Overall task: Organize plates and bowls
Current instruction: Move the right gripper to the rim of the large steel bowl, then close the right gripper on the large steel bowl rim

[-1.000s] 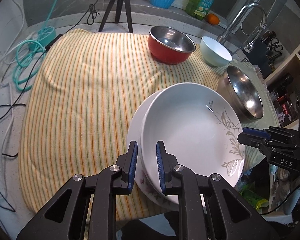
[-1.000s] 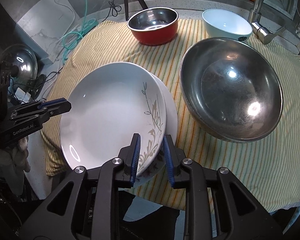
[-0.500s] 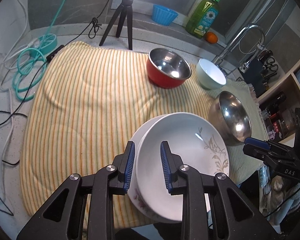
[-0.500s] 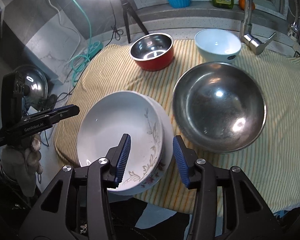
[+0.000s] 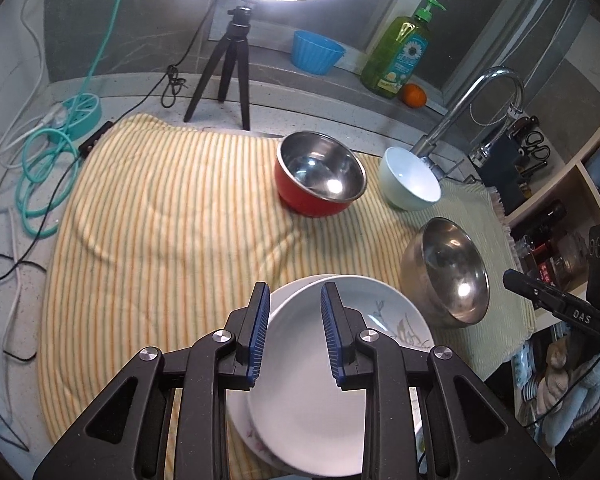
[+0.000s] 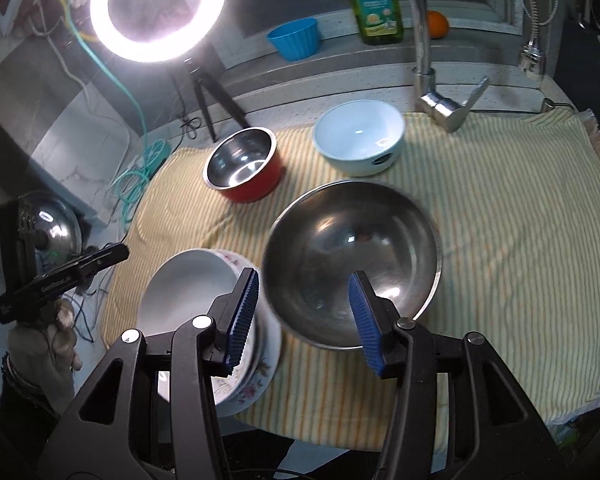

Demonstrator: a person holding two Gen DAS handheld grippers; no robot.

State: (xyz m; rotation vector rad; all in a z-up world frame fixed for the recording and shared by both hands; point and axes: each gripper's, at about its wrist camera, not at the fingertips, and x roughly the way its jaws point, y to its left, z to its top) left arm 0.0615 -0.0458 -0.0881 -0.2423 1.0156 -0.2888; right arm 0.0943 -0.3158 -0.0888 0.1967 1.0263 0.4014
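Your left tongs [image 5: 293,320] hang spread and empty above the two stacked plates [image 5: 300,400] at the desk's near edge, the steel bowl [image 6: 352,264] just beside them, while your right tongs [image 6: 304,316] are opening, pinching nothing.

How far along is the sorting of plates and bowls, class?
Done: the white plate lies stacked on the floral plate. In hand: nothing; the left gripper is open, the right gripper is opening, empty. Left: the steel bowl, red bowl and pale blue bowl stand separately on the striped cloth.
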